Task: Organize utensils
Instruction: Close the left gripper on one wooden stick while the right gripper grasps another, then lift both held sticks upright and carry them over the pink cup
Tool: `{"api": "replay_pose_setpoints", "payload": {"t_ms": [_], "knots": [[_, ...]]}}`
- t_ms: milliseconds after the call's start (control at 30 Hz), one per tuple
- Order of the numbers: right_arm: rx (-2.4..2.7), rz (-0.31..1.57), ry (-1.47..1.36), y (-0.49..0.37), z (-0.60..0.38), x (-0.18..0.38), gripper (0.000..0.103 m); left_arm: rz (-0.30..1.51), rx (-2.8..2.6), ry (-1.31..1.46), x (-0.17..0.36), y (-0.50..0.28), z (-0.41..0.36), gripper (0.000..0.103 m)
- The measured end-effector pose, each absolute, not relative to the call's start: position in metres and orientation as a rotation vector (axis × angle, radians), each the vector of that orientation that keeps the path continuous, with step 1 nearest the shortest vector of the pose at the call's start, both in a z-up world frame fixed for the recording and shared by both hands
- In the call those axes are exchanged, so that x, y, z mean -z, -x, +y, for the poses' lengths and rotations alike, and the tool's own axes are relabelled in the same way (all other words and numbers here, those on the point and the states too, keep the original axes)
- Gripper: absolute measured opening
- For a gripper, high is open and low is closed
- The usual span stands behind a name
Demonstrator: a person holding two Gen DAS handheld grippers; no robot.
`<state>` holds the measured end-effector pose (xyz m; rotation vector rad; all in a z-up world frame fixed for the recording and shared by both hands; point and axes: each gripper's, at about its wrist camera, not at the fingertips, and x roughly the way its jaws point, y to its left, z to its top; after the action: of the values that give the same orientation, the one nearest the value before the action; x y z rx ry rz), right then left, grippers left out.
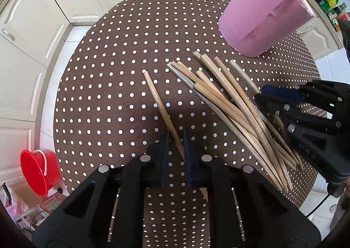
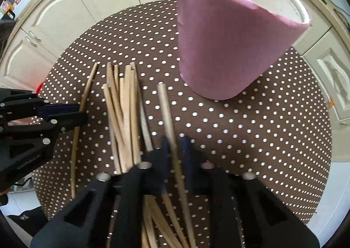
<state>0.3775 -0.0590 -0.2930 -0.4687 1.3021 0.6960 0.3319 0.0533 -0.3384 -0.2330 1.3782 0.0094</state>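
Several wooden chopsticks (image 1: 218, 95) lie in a loose pile on a round brown table (image 1: 105, 95) with white dots. One chopstick (image 1: 157, 99) lies apart to the left, and my left gripper (image 1: 176, 138) is shut on its lower part. In the right wrist view the pile (image 2: 122, 103) sits left of centre, and my right gripper (image 2: 176, 145) is shut on a single chopstick (image 2: 165, 108) that points up toward a tall pink cup (image 2: 225, 47). The cup (image 1: 262, 14) stands upright at the far right of the table. The right gripper (image 1: 260, 92) hovers over the pile's right side.
Cream cabinets (image 1: 32, 40) ring the table. A red bucket (image 1: 37, 171) stands on the floor at lower left beside boxes and bags. The left gripper (image 2: 81, 112) shows at the left edge of the right wrist view. Bare dotted cloth (image 2: 251, 138) lies right of the pile.
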Motion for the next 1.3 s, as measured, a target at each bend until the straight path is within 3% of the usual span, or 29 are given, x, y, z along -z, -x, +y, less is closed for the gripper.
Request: {"api": "replay_pose_setpoints", "payload": {"t_ms": [133, 667, 1100, 1300], "knots": [[-0.707, 1.315, 0.437, -0.379, -0.055, 0.287, 0.006, 1.374, 0.031, 0.297, 0.330, -0.320, 0.058, 0.006], [-0.754, 1.126, 0.185, -0.349, -0.080, 0.203, 0.005, 1.188, 0.209, 0.301, 0.218, -0.305, 0.076, 0.005], [-0.642, 0.709, -0.041, -0.349, -0.110, 0.096, 0.005, 0.922, 0.266, 0.295, 0.124, -0.320, 0.074, 0.005], [-0.550, 0.515, -0.053, -0.365, -0.116, 0.078, 0.005, 0.819, 0.268, 0.294, 0.091, -0.333, 0.067, 0.005]]}}
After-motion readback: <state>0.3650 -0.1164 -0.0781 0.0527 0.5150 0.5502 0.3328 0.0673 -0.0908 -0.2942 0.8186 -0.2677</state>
